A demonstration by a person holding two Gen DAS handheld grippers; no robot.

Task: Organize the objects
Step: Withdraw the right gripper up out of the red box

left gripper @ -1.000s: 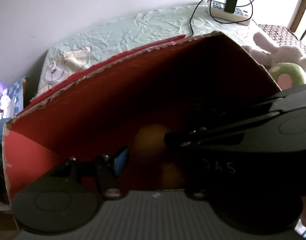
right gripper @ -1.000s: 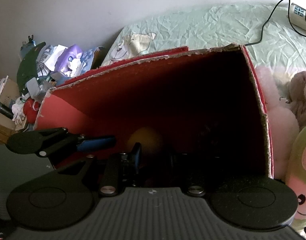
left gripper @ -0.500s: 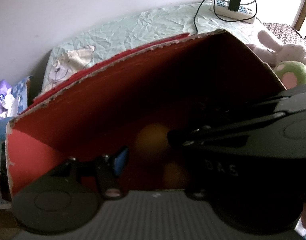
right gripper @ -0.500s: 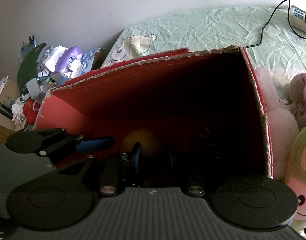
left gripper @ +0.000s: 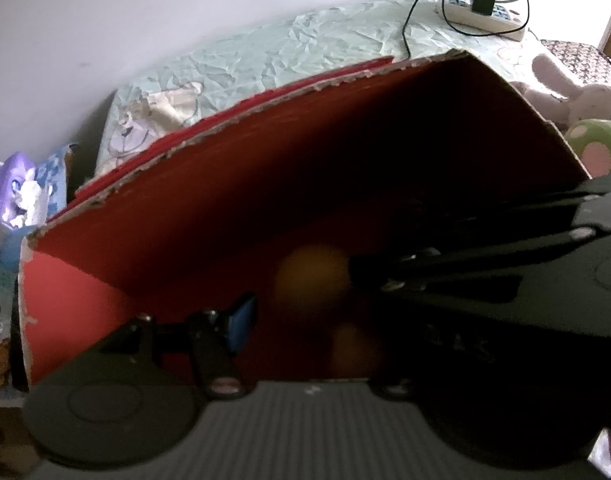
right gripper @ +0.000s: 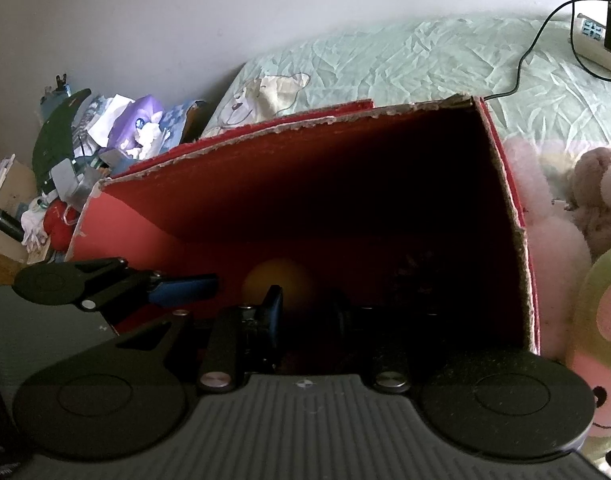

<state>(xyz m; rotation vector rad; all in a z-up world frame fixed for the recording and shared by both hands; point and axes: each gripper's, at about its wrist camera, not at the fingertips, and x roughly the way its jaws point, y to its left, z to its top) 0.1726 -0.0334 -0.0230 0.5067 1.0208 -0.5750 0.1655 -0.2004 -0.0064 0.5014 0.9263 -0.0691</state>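
A red cardboard box [left gripper: 225, 216] [right gripper: 265, 200] with torn edges stands on the bed, open toward me. Both grippers reach into its dark inside. An orange ball [left gripper: 309, 276] [right gripper: 279, 284] lies on the box floor; a second orange object [left gripper: 355, 350] shows low in the left wrist view. My left gripper [left gripper: 305, 316] has one blue-padded finger [left gripper: 239, 320] showing, the other is hidden in shadow. My right gripper [right gripper: 305, 312] points at the ball with its fingers in the dark. The right gripper's body [left gripper: 485, 280] crosses the left wrist view.
Plush toys lie right of the box: a pink one [right gripper: 553, 248], a brown one [right gripper: 593, 200] and a green-pink one [left gripper: 593, 144]. A power strip [left gripper: 485, 16] with a charger and cable lies on the mint bedsheet [right gripper: 405, 64]. Clutter [right gripper: 85, 152] is piled left of the bed.
Both views have tilted slightly upward and away, showing more of the bedsheet behind the box. The grippers and the ball keep their places in the box.
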